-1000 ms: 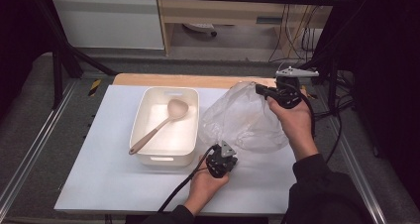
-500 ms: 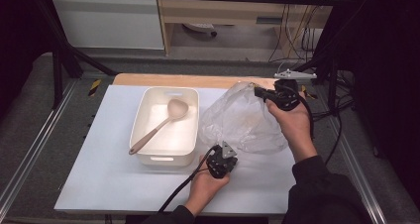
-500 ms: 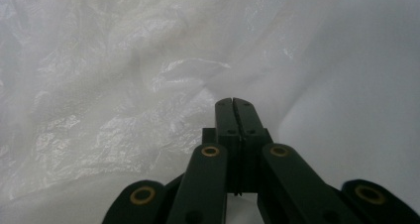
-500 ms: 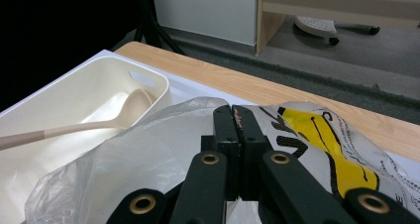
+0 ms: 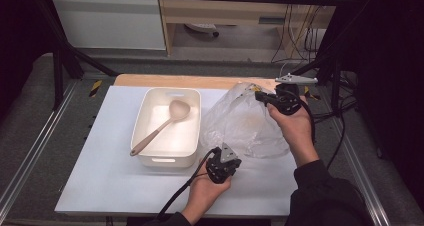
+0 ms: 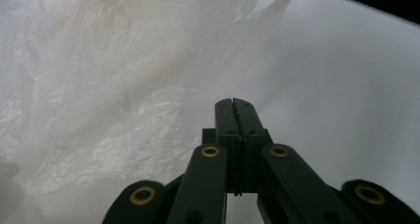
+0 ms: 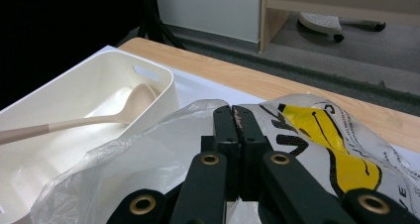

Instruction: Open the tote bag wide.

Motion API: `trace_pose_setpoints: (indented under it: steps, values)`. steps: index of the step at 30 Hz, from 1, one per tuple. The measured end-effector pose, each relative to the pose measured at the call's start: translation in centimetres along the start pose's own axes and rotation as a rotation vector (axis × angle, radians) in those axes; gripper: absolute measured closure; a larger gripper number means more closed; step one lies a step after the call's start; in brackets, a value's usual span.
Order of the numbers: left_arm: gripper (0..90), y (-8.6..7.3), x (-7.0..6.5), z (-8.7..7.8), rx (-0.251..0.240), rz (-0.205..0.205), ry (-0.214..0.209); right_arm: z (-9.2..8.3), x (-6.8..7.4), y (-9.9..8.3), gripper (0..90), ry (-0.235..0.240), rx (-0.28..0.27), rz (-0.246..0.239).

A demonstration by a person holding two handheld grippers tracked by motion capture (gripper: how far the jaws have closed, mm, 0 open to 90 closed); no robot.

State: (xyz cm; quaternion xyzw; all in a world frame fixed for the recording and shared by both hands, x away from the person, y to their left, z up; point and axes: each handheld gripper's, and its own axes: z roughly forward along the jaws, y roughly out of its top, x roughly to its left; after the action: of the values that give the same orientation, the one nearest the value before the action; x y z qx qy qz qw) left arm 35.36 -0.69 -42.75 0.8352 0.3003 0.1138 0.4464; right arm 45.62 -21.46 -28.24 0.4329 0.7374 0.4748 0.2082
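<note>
to the left of your left gripper (image 5: 226, 156), clamped on the near edge of the clear plastic bag (image 5: 240, 123), sits the white bin (image 5: 167, 128), while your right gripper (image 5: 260, 97) pinches the bag's far edge.

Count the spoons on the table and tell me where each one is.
1. The spoon lies slanted inside the white tub, bowl toward the far end. The crumpled plastic bag beside it is cloudy, so something could be hidden inside.
</note>
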Motion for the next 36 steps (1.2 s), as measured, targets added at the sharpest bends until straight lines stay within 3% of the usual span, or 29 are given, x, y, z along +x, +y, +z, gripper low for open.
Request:
trace_pose_setpoints:
  steps: [5, 10, 15, 21, 28, 31, 32, 35, 36]
  values:
    - [90.0, 0.9, 0.0, -2.9, -0.034, -0.03, -0.052, 0.0, 0.2, -0.6, 90.0, 0.005, 0.013, 0.004]
    - [90.0, 2.4, 0.5, -6.7, -0.082, -0.05, -0.065, 0.1, 0.4, -1.4, 90.0, 0.017, 0.024, 0.011]
    - [90.0, 4.3, 2.8, -10.4, -0.12, -0.051, -0.02, 0.4, 0.6, -2.3, 90.0, 0.025, 0.035, 0.021]
    - [89.9, 5.3, 6.0, -13.1, -0.098, -0.027, 0.072, 0.6, 0.9, -2.8, 90.0, 0.031, 0.045, 0.021]
    - [58.6, 5.3, 9.0, -14.6, -0.087, -0.013, 0.202, 0.6, 1.2, -3.0, 90.0, 0.037, 0.046, 0.017]
    - [44.1, 5.3, 10.4, -15.3, -0.105, -0.041, 0.22, 0.4, 1.2, -3.0, 90.0, 0.038, 0.049, 0.014]
    - [35.8, 5.3, 11.1, -15.7, -0.114, -0.058, 0.204, 0.3, 1.2, -3.0, 90.0, 0.038, 0.049, 0.012]
    - [29.8, 5.3, 12.6, -16.6, -0.109, -0.083, 0.195, 0.2, 1.3, -3.1, 90.0, 0.042, 0.054, 0.005]
    - [27.0, 5.2, 13.2, -16.9, -0.104, -0.086, 0.216, 0.1, 1.3, -3.1, 90.0, 0.041, 0.056, 0.005]
